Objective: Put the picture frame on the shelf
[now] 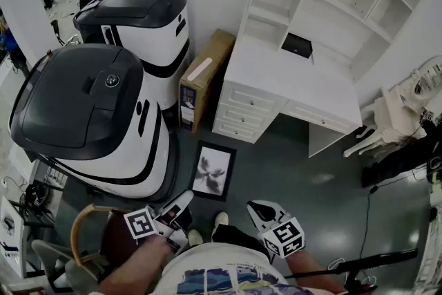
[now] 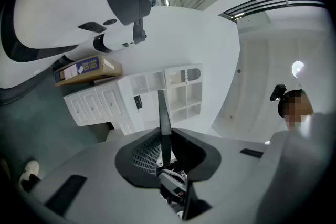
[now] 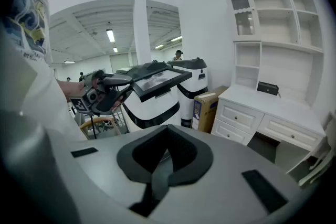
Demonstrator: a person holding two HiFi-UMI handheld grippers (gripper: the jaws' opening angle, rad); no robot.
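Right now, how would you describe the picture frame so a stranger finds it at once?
Start at the white desk with shelves. In front of its drawers, the left gripper holds the picture frame by one edge. It is the only flat rectangle with a black border, around a pale picture.

Grey-white left gripper (image 1: 185, 201), printed white T-shirt (image 1: 215, 277)

Dark floor (image 1: 311, 169) runs up to a white counter (image 1: 276, 76) with drawers, set against the wall. A white shelf (image 1: 324, 17) of open compartments stands along the counter's back, with a small black box (image 1: 297, 45) on the counter top. On the floor beside the counter stand a cardboard box (image 1: 204, 76) and two large white-and-black machines (image 1: 103, 114).
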